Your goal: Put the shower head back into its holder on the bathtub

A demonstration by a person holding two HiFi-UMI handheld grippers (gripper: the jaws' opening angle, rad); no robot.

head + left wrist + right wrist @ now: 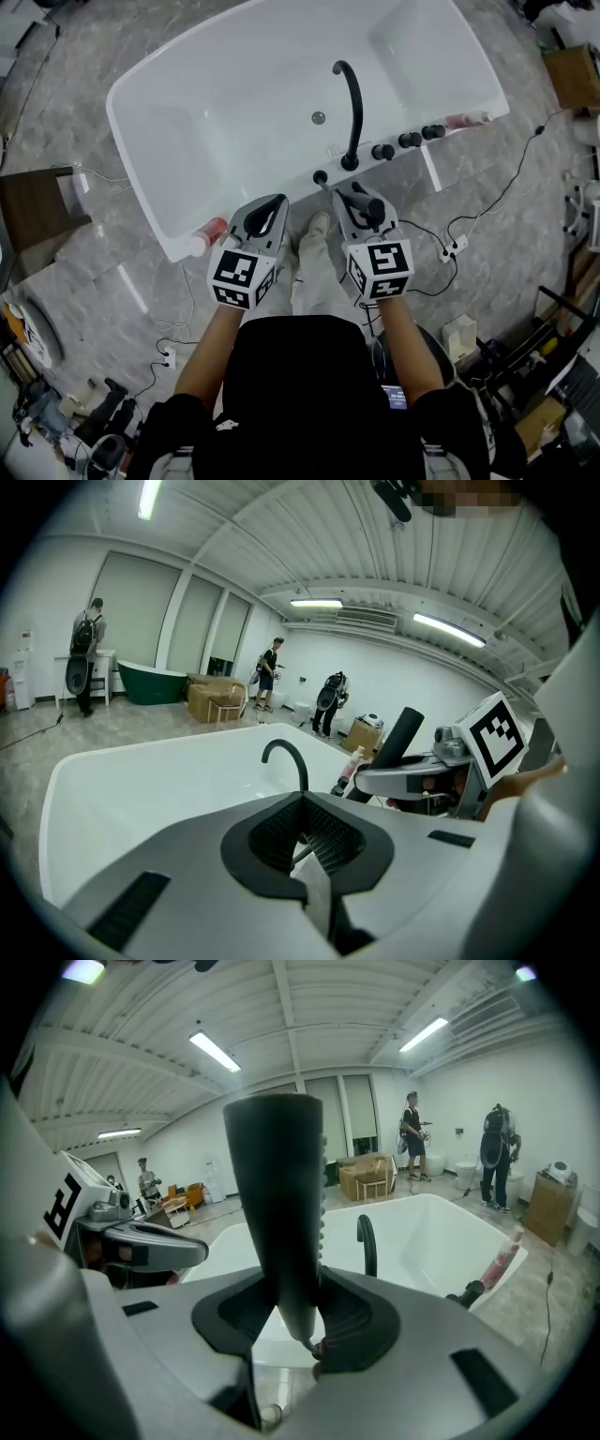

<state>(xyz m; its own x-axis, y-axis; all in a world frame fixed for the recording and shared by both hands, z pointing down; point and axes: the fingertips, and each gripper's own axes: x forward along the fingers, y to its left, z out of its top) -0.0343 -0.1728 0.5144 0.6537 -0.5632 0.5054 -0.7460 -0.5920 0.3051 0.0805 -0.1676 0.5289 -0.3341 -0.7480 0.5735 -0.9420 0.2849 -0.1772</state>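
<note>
A white bathtub point(122, 103) lies ahead of me, with a black curved faucet point(353, 103) on its near rim. Just left of the faucet's base sits a small black holder point(321, 176). My right gripper point(351, 193) is shut on the black shower head handle point(277, 1213), which stands upright between its jaws. It hovers just short of the rim, close to the holder. My left gripper point(275, 203) is beside it on the left, jaws shut and nothing clearly held. From the left gripper view the handle point(403, 733) sticks up at the right.
Three black knobs point(409, 141) line the rim right of the faucet. Pink bottles stand at the rim's left corner point(208, 232) and right end point(464, 120). Cables and a power strip point(454, 248) lie on the marble floor. People stand far off in the room point(270, 672).
</note>
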